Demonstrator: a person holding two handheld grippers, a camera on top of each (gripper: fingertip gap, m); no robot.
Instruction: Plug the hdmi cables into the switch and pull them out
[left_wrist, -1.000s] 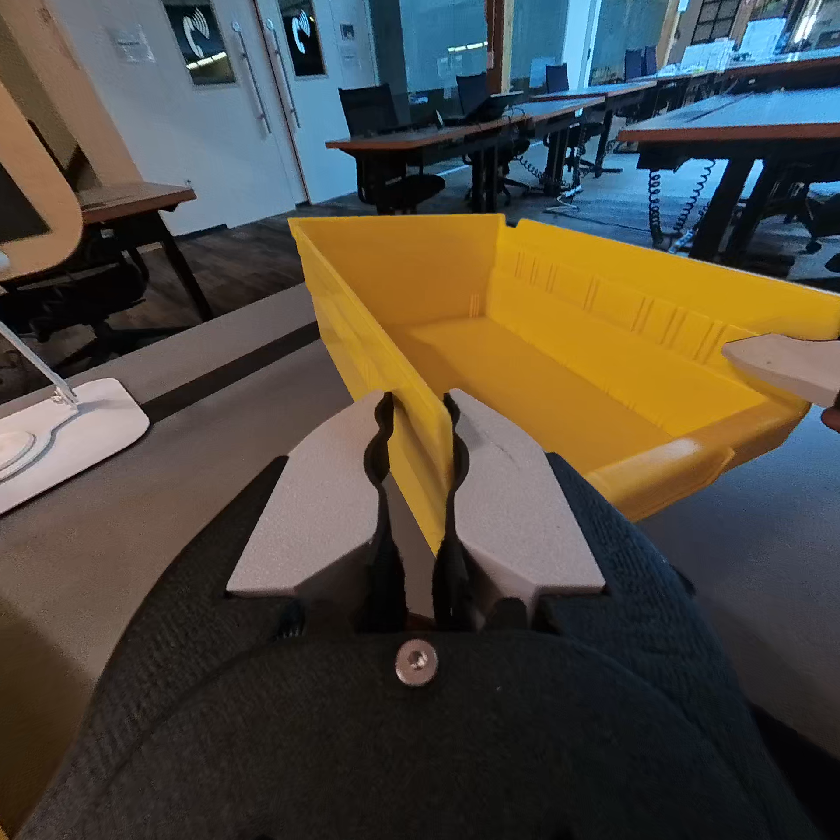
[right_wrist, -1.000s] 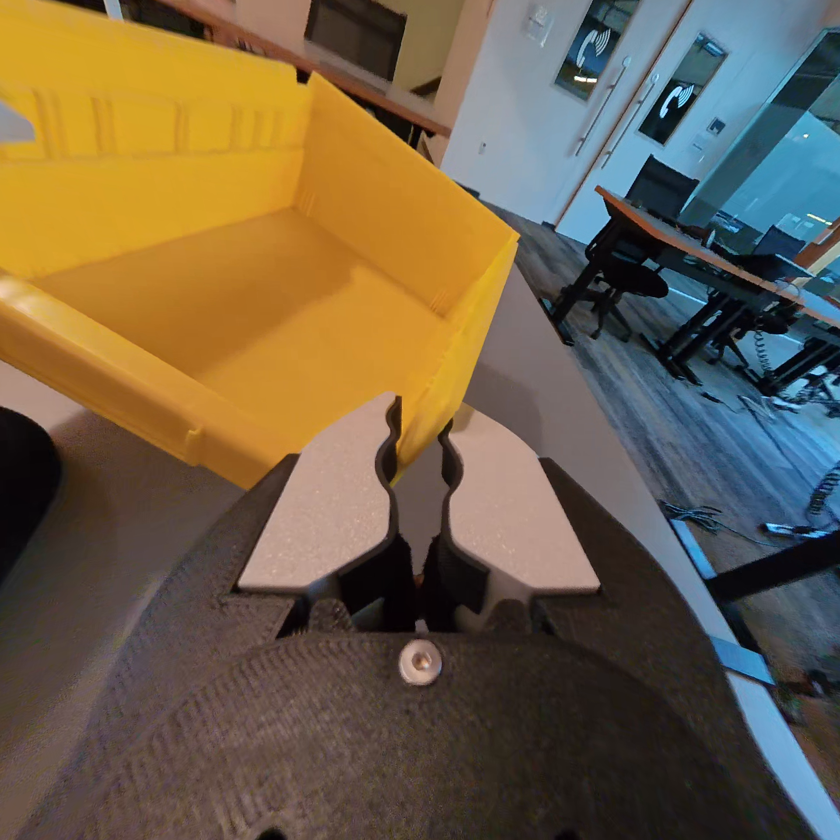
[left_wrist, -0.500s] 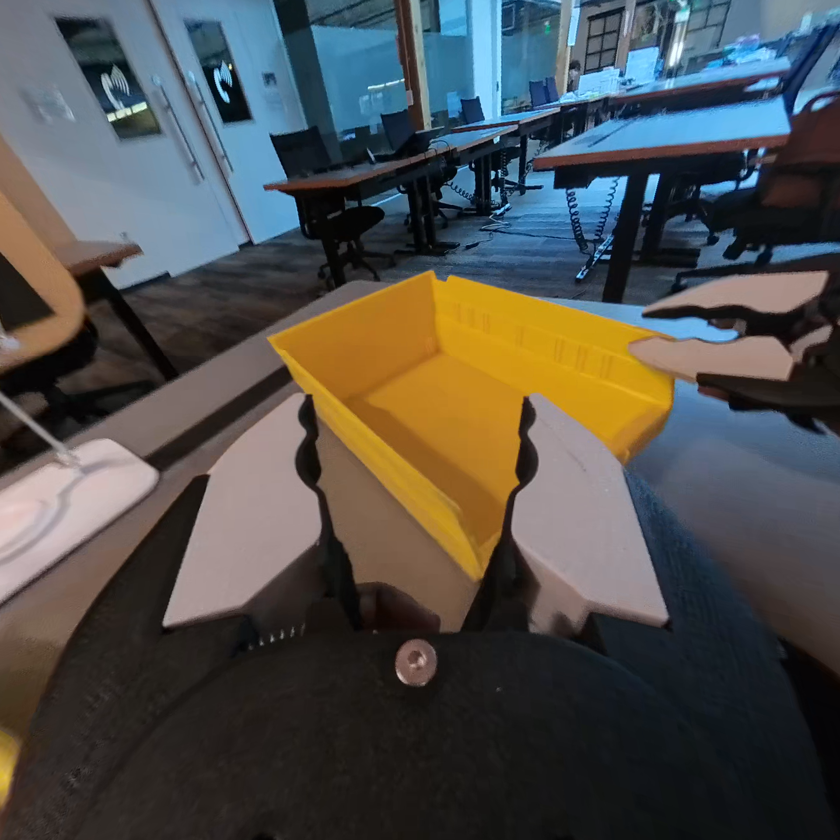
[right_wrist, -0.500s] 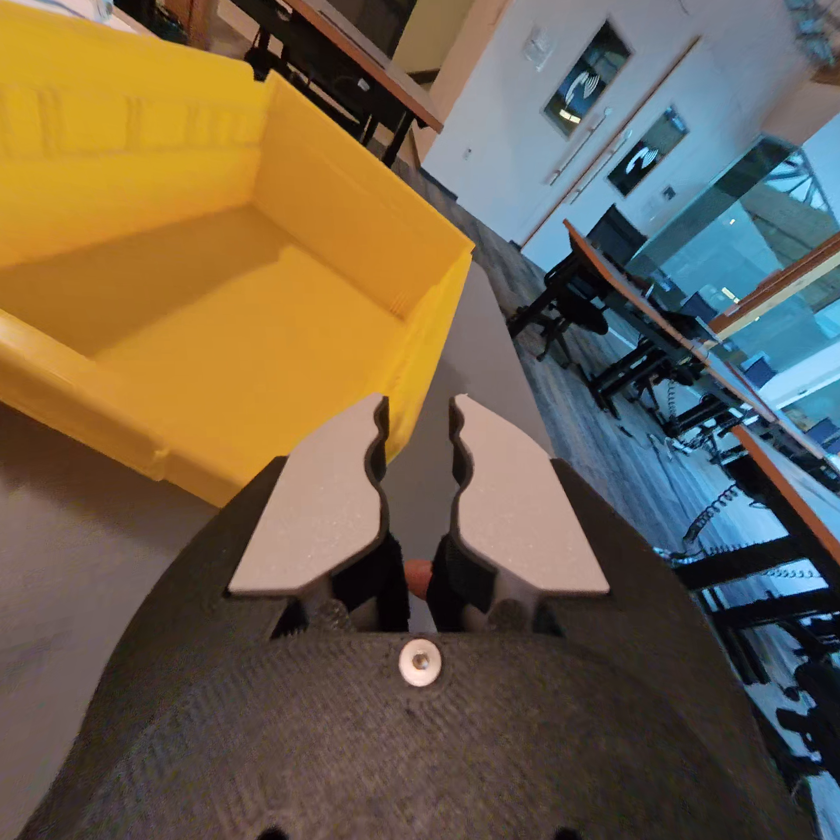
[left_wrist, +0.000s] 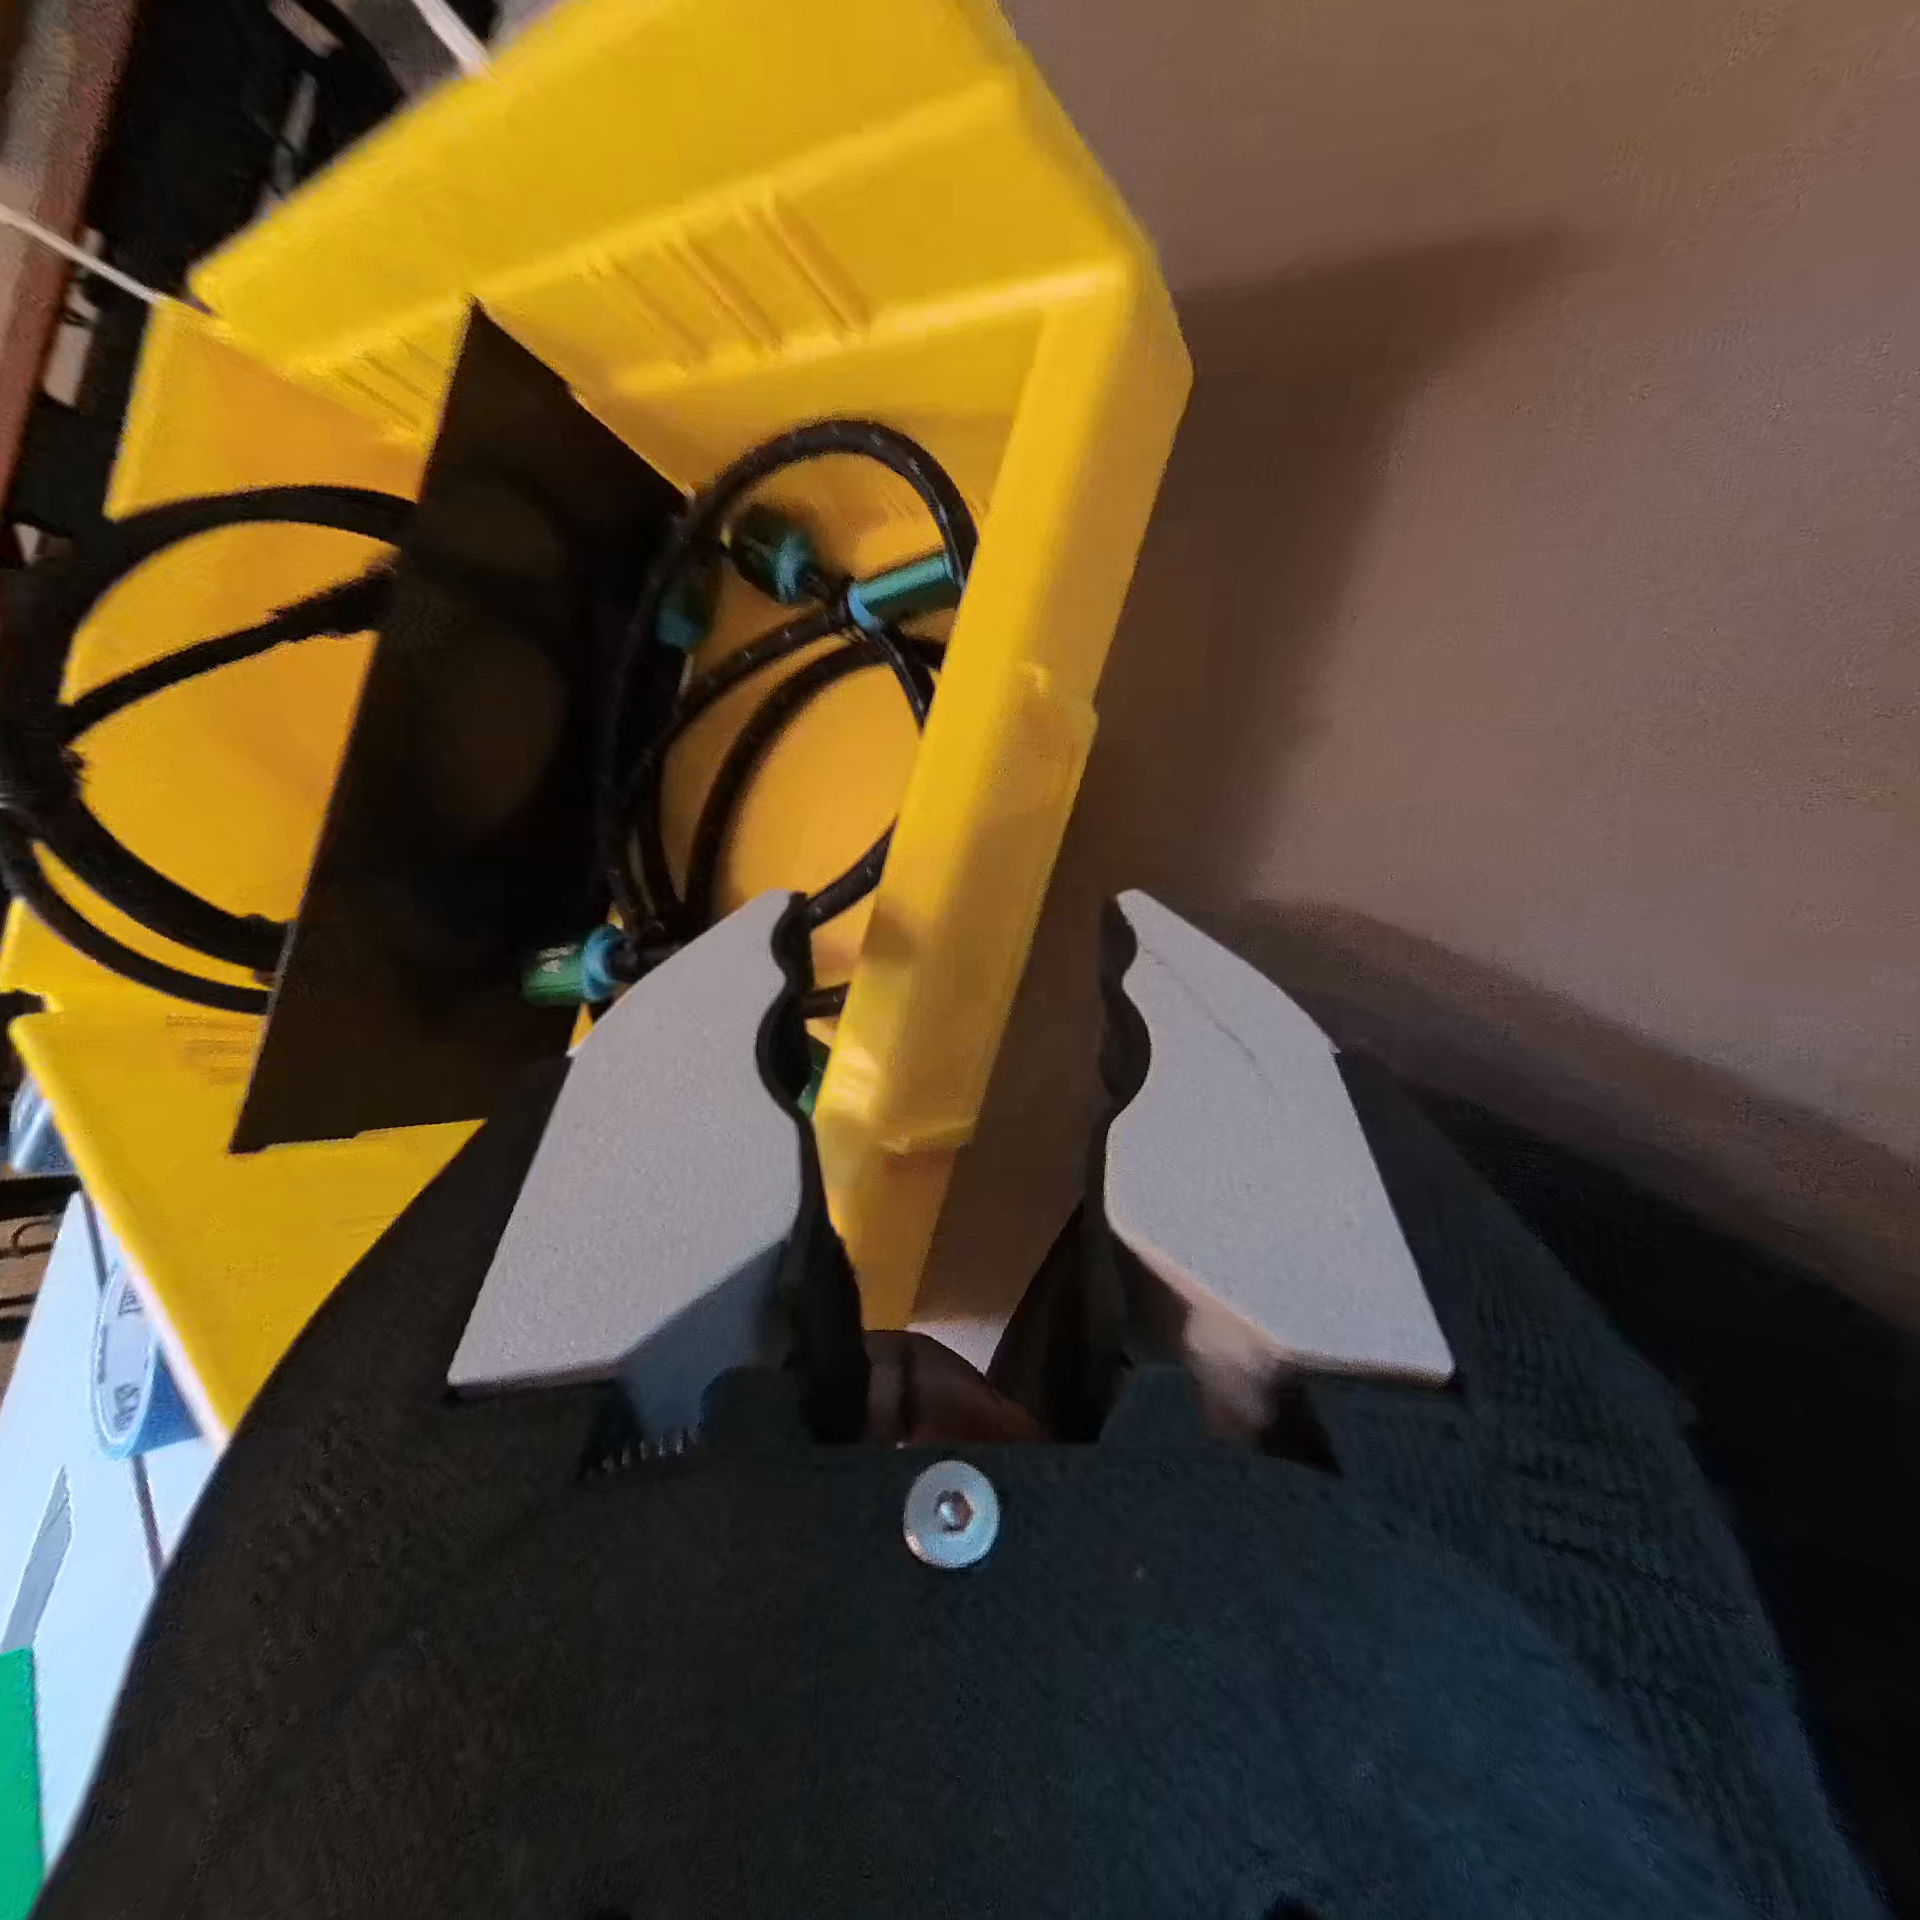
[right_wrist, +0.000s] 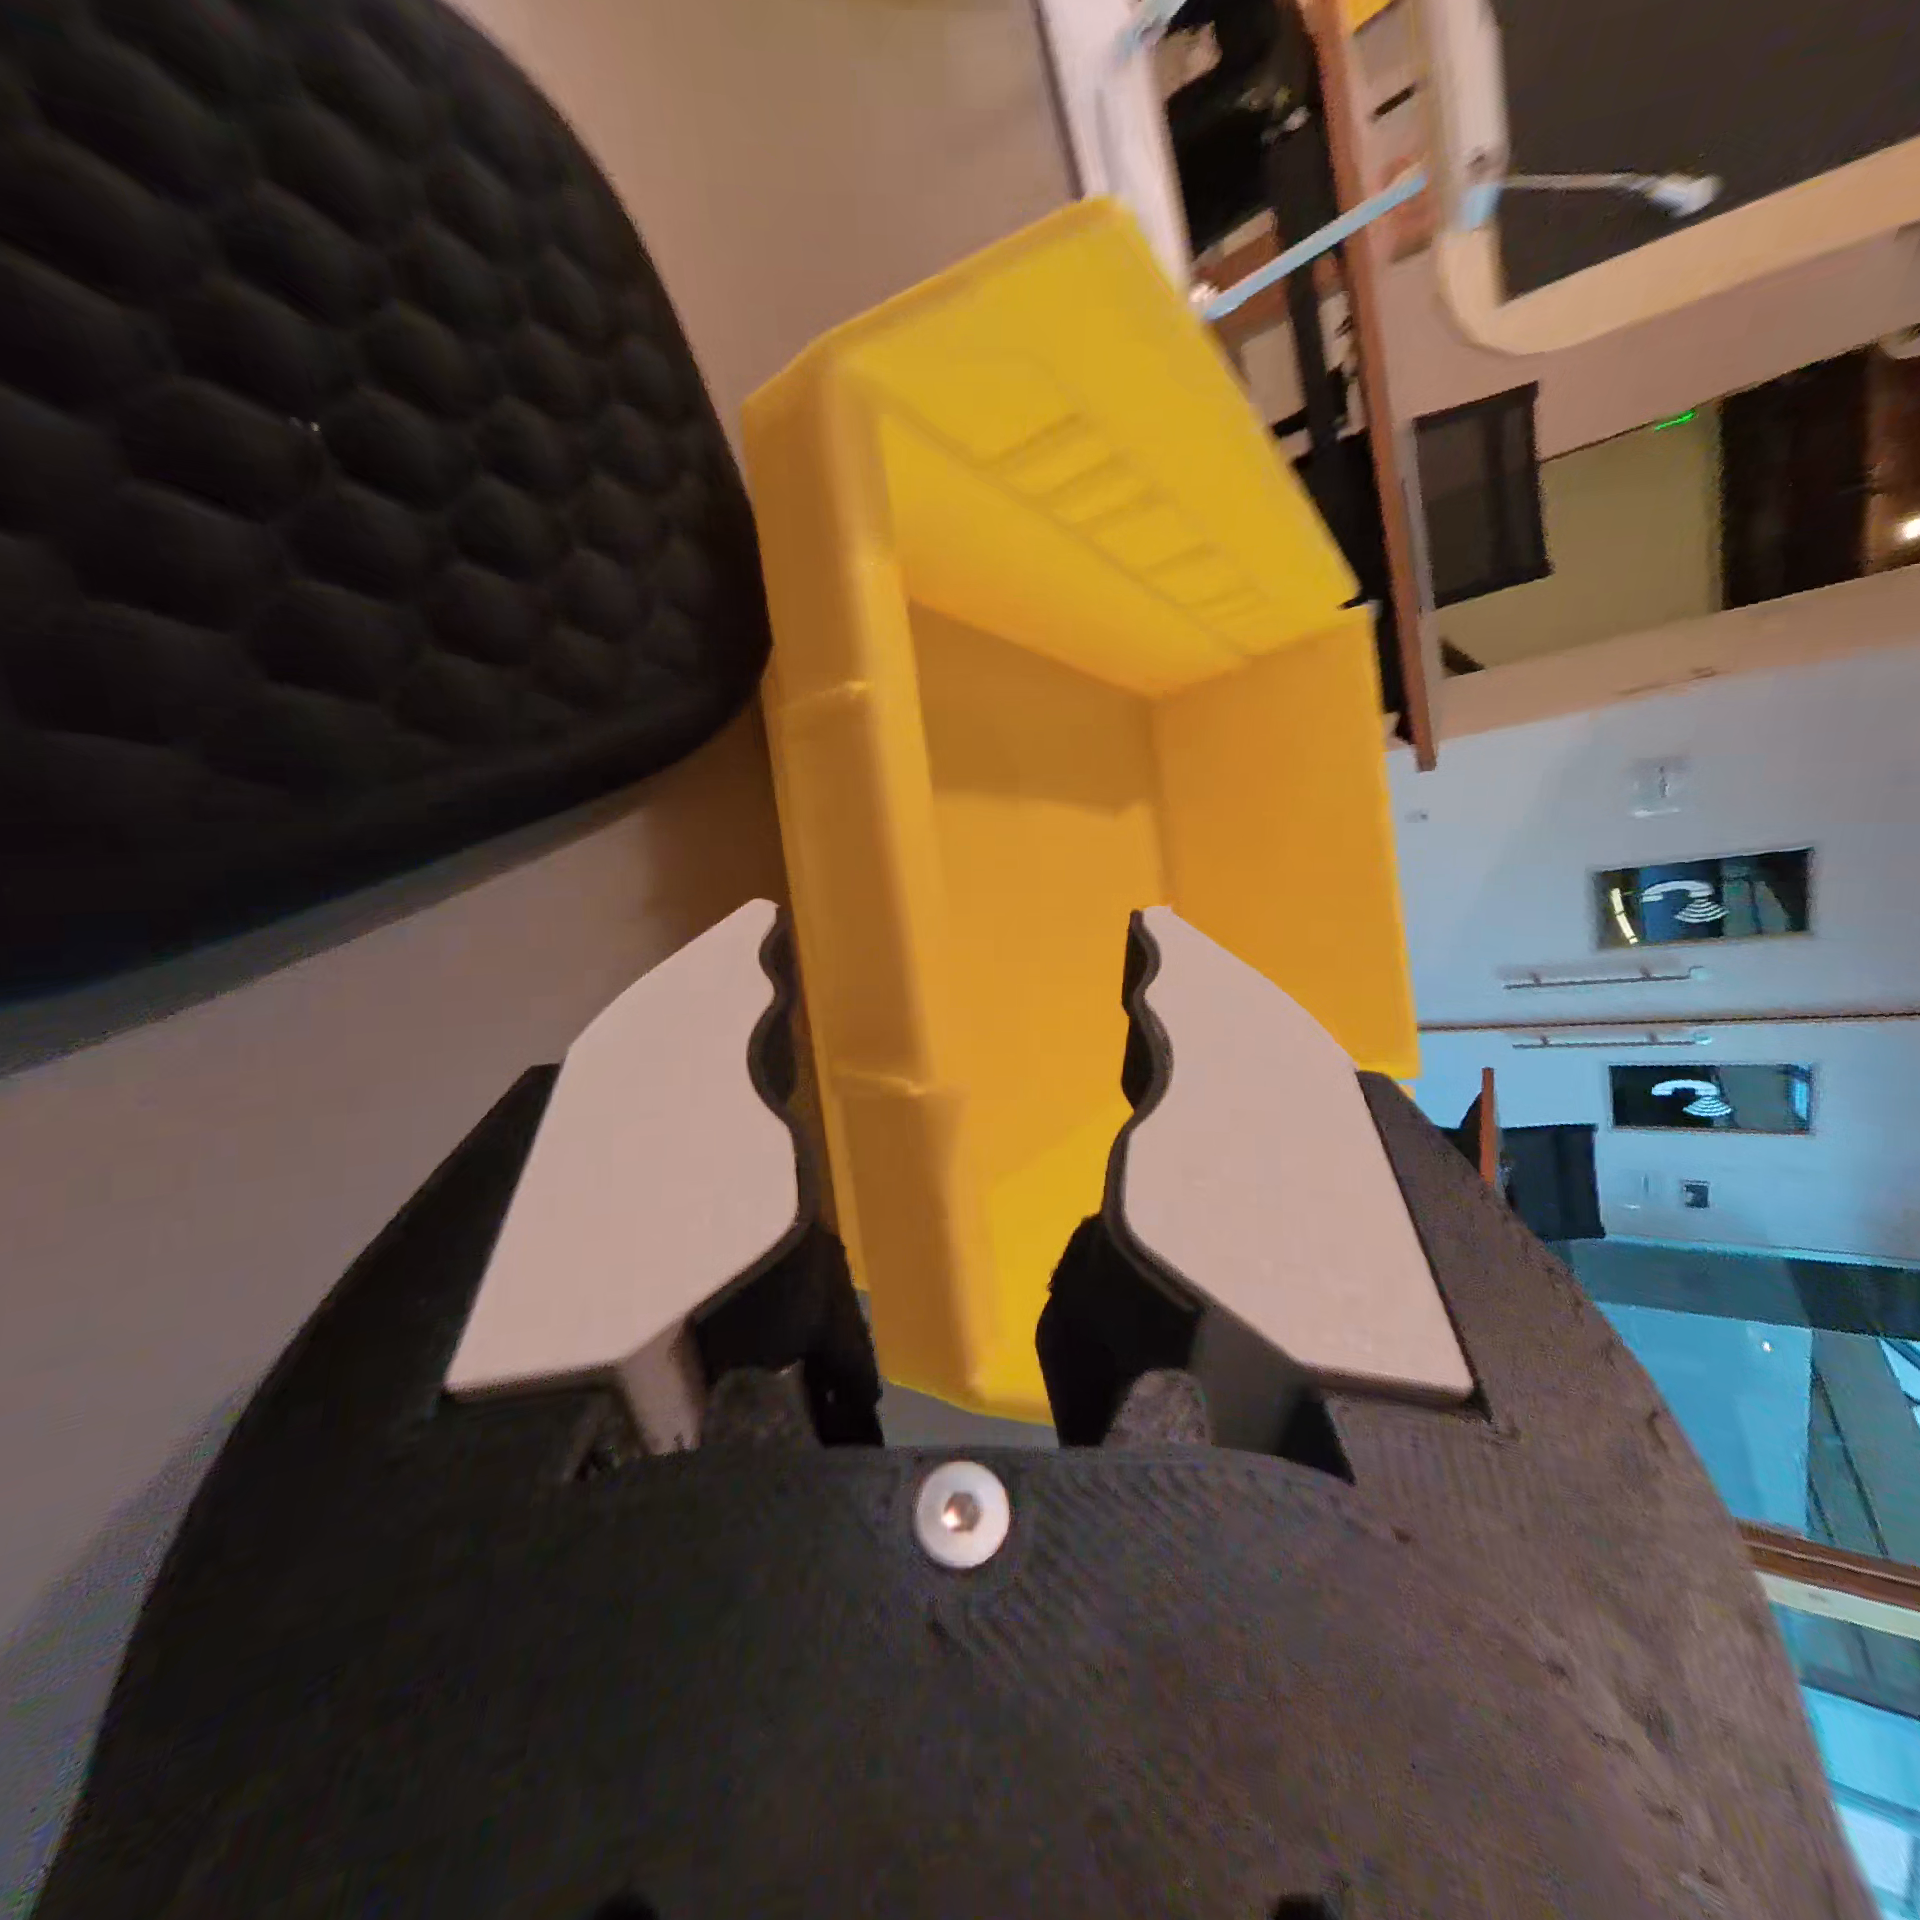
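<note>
In the left wrist view a yellow bin (left_wrist: 997, 831) holds a flat black switch box (left_wrist: 447, 779) and coiled black HDMI cables (left_wrist: 727, 769) with green plug ends (left_wrist: 894, 592). My left gripper (left_wrist: 951, 904) is open and empty, and the bin's near wall stands between its fingers. In the right wrist view a second yellow bin (right_wrist: 1278, 831) is empty. My right gripper (right_wrist: 956, 912) is open and empty, with that bin's low front wall between its fingers. Both views are tilted and a little blurred.
Both bins rest on a grey table (left_wrist: 1558, 520). A white box with a blue tape roll (left_wrist: 125, 1382) lies at the lower left of the left view. A black quilted pad (right_wrist: 312, 468) fills the upper left of the right view. A monitor (right_wrist: 1662, 156) stands behind. The left gripper's tips are roughly 35 cm from the right gripper's.
Both grippers let go of the empty bin's walls and opened wide. The left view swung round to a bin with the switch and cables. The right view rolled sideways.
</note>
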